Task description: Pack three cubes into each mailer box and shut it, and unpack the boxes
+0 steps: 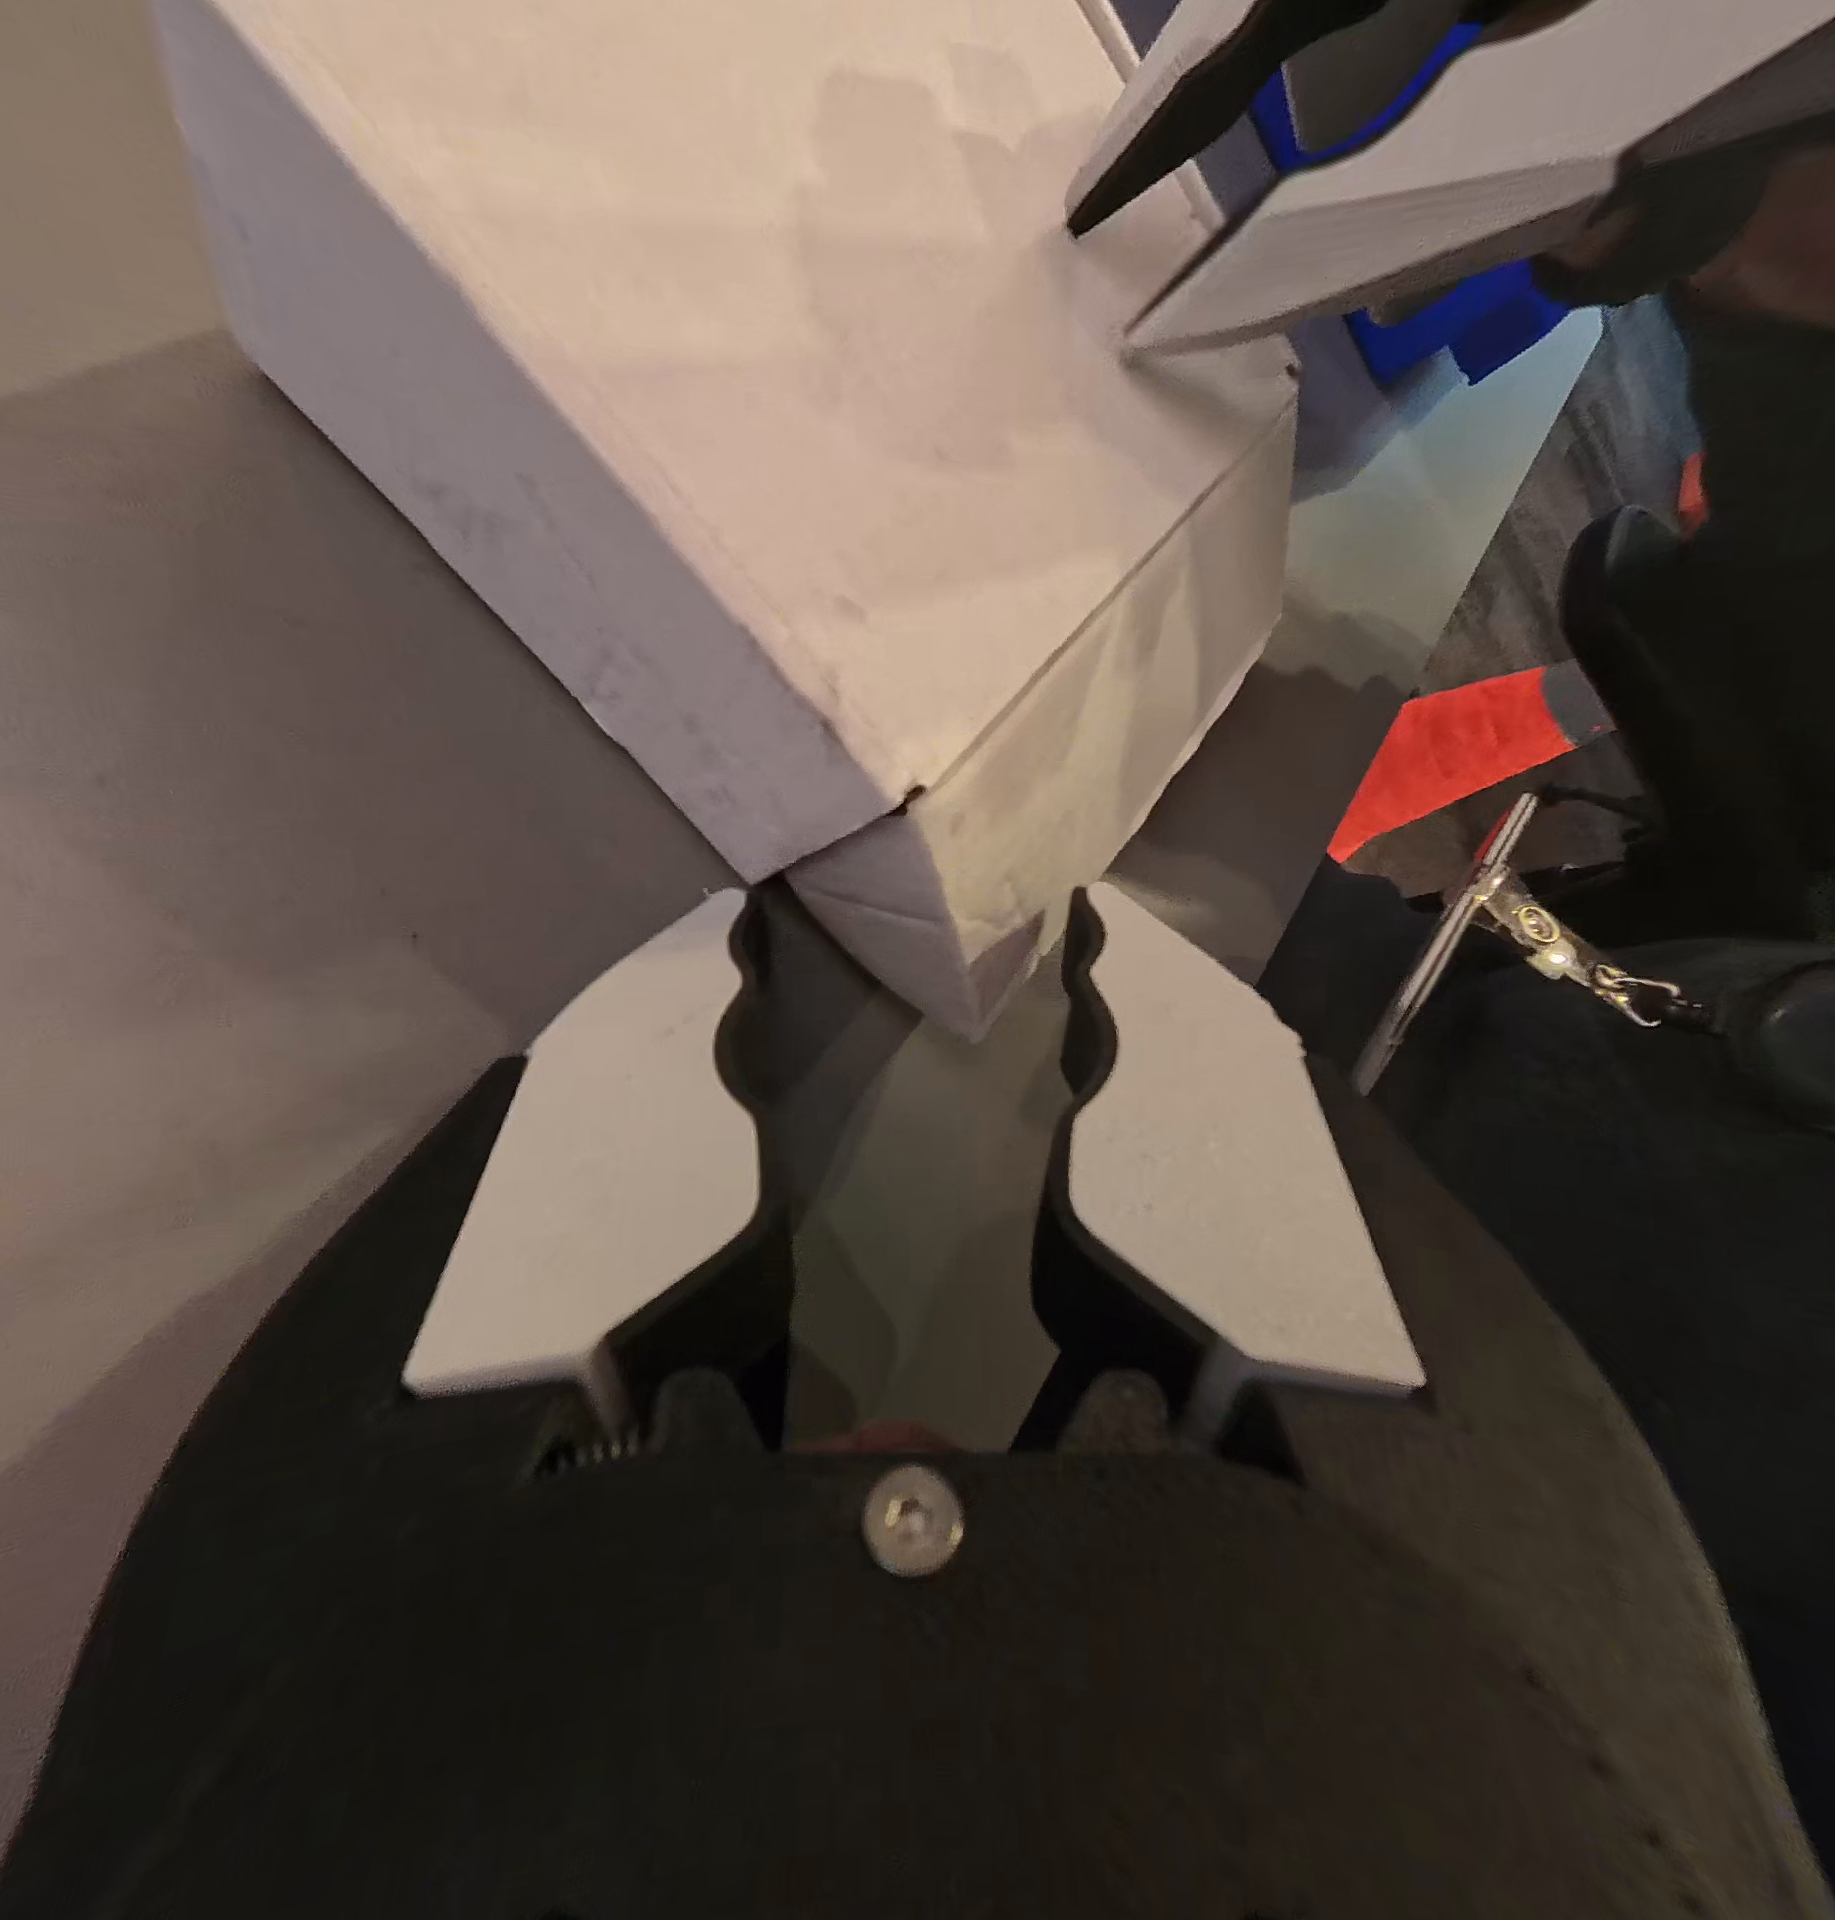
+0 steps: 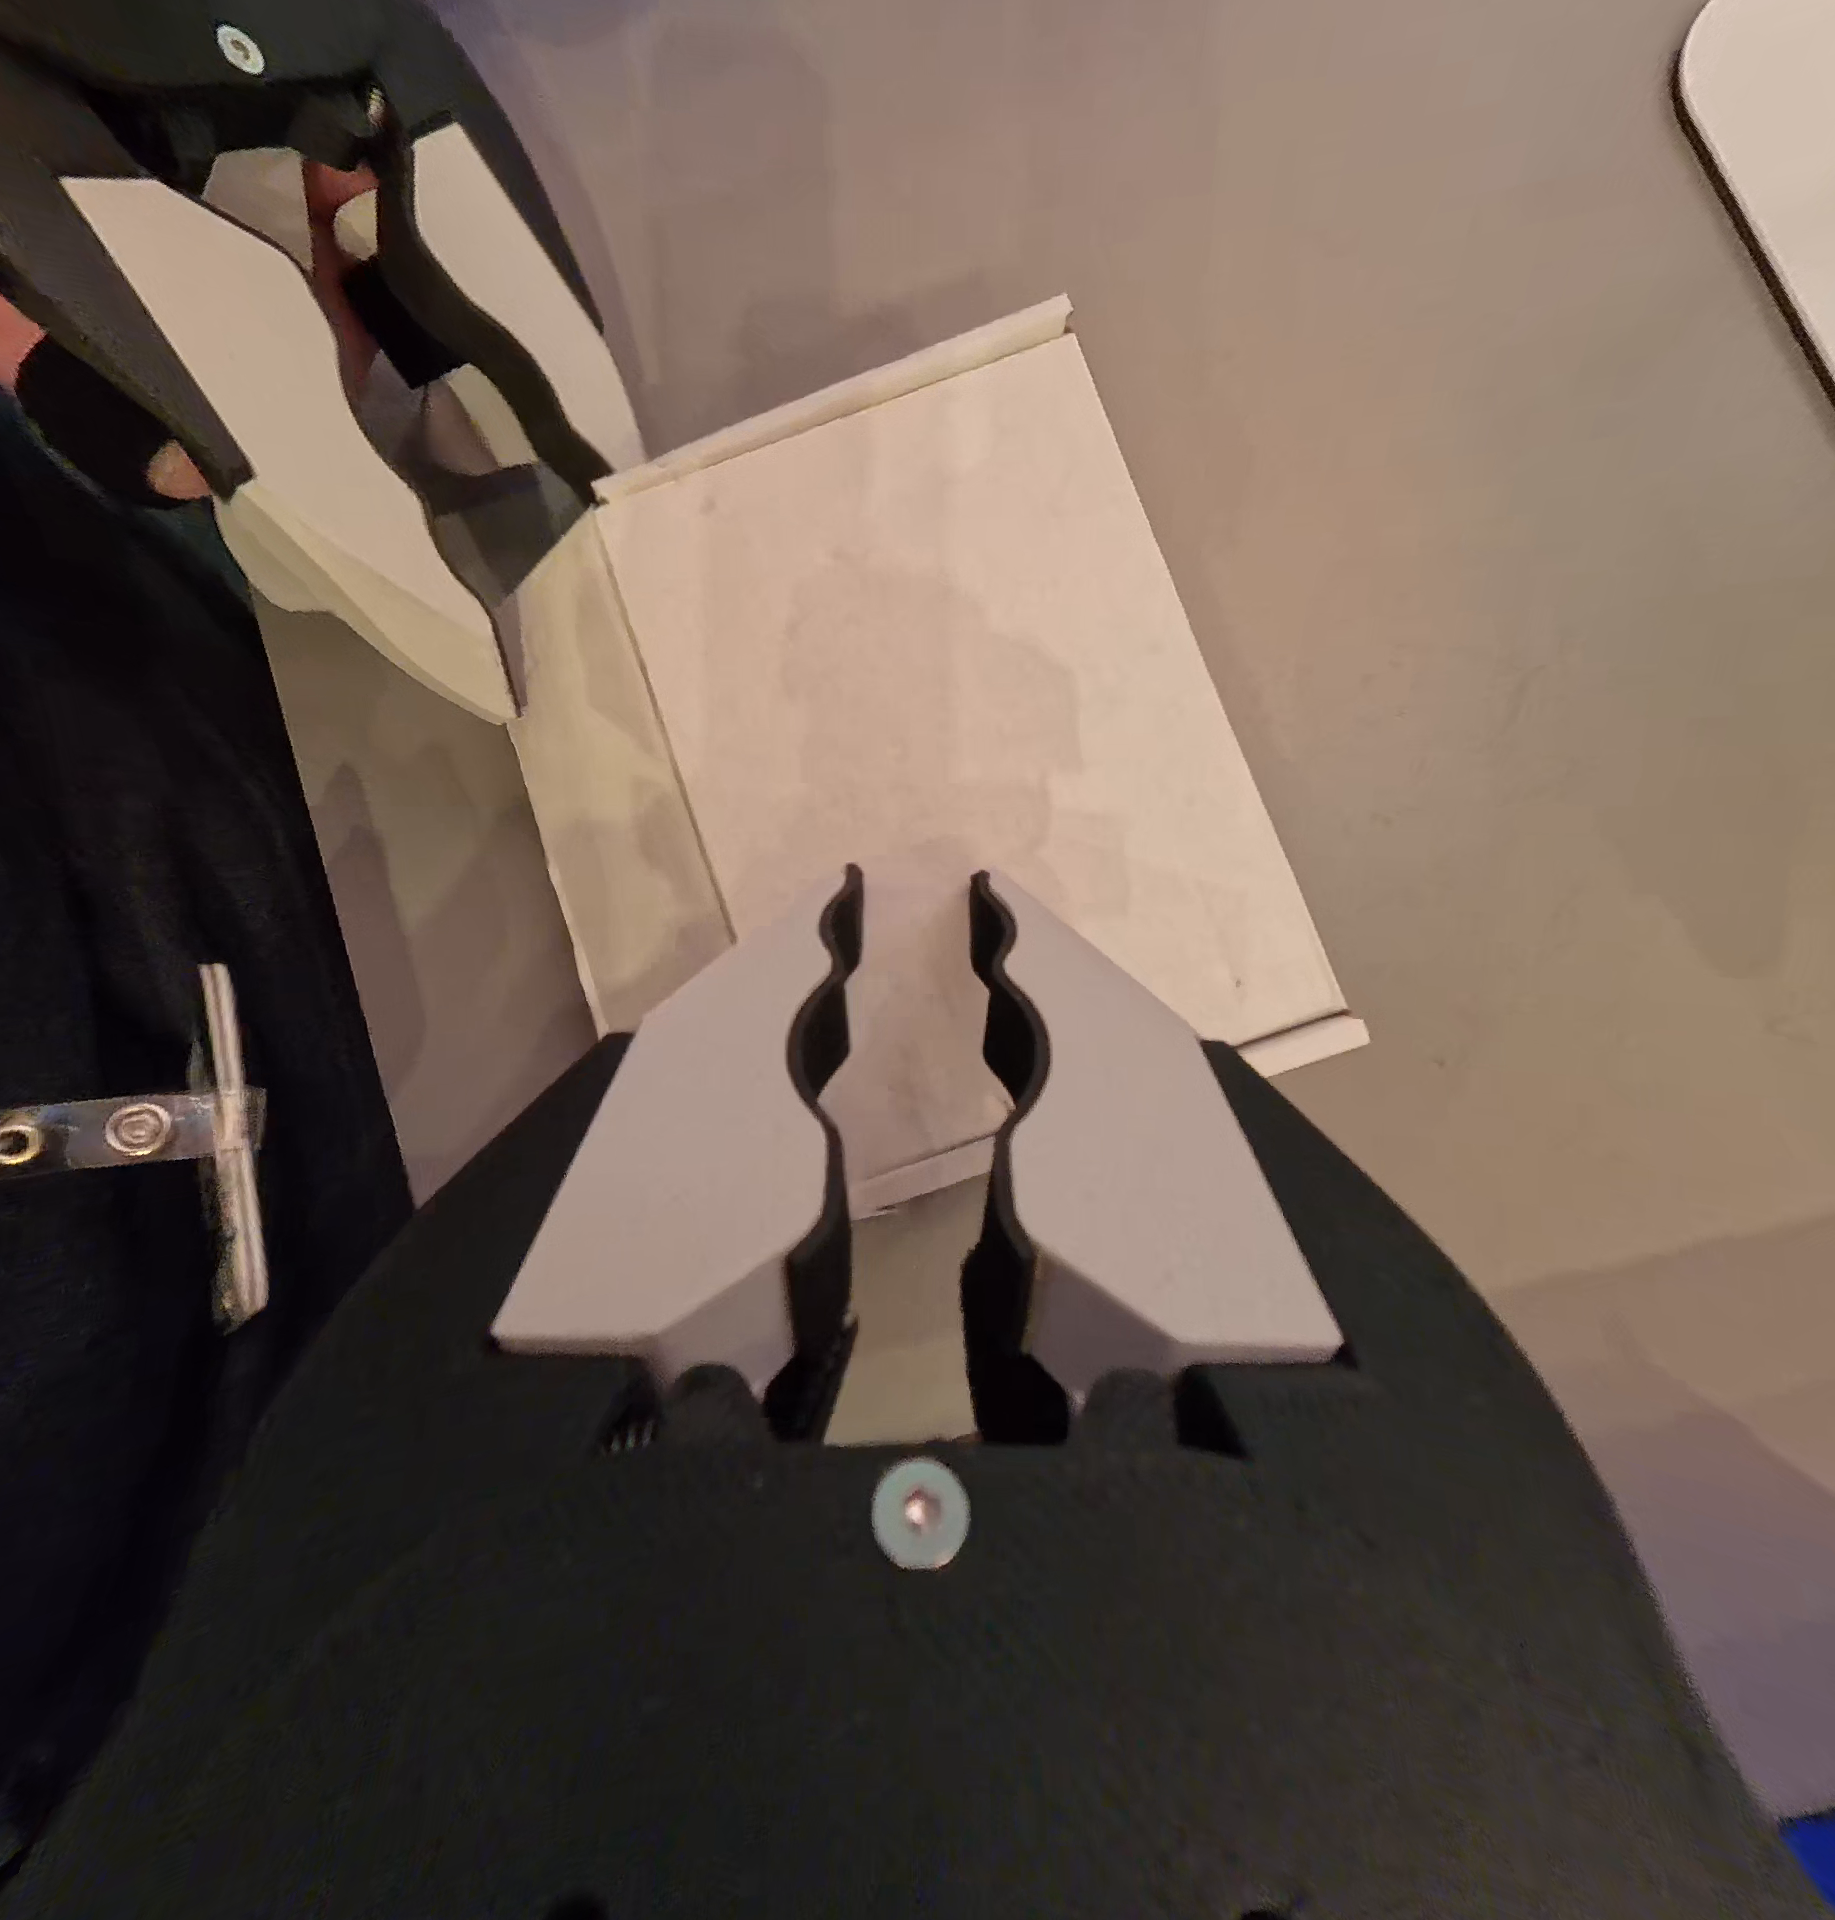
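The white mailer box (image 2: 954,727) lies lid-down on the grey table (image 2: 1515,623), both grippers released, left gripper (image 1: 908,935) at its corner, right gripper (image 2: 913,883) over the lid (closing or opening, unclear), so next likely a lid grip.

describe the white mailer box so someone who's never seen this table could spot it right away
Start at the grey table. The mailer box is the flat white cardboard box lying closed on it, with the left claw open at one corner and the right claw open above its lid. Unlike the rounded white board at the table's far edge, it has square corners and folded side flaps.
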`<state>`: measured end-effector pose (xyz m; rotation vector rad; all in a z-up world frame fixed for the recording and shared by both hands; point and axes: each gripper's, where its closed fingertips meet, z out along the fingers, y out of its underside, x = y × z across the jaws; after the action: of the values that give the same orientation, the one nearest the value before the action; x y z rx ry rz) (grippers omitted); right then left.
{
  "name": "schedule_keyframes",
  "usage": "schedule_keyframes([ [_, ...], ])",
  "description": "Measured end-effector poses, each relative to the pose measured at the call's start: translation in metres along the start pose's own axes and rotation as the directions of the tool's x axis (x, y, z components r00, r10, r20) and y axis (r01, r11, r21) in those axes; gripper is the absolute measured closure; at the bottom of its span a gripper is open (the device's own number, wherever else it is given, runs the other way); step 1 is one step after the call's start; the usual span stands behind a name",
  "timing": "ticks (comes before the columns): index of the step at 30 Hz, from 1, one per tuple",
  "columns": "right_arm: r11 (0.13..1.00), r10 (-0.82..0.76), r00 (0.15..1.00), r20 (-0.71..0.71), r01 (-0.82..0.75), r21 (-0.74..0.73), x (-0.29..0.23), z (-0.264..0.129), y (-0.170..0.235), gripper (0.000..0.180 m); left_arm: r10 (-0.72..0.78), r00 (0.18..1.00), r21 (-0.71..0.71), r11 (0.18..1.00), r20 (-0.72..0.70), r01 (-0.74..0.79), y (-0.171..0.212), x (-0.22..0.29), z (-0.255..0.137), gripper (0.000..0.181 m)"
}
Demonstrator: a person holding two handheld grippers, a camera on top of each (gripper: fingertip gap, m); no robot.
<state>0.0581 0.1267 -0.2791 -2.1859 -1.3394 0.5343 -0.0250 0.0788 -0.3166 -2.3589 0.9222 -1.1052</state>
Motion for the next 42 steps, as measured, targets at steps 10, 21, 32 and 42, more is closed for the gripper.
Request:
schedule_keyframes([
  [10,0.941,0.336,0.942,0.017,-0.334,-0.061,-0.017,-0.034,0.053,0.115,0.101,0.994,-0.02,0.995,0.044,-0.1,-0.012,-0.007,-0.007,0.116],
  [21,0.895,0.444,0.883,0.152,-0.429,-0.119,-0.041,-0.003,0.065,0.136,0.089,0.995,-0.04,0.995,0.039,-0.087,-0.014,-0.007,-0.001,0.115],
  [32,0.846,0.533,0.823,0.2,-0.522,-0.107,-0.045,-0.002,0.063,0.139,0.124,0.983,-0.036,0.992,0.136,-0.121,-0.02,-0.01,0.0,0.115],
  [42,0.859,0.511,0.838,0.193,-0.503,-0.094,-0.046,0.0,0.06,0.14,0.288,0.939,-0.183,0.95,0.187,-0.255,-0.05,-0.023,-0.009,0.111],
])
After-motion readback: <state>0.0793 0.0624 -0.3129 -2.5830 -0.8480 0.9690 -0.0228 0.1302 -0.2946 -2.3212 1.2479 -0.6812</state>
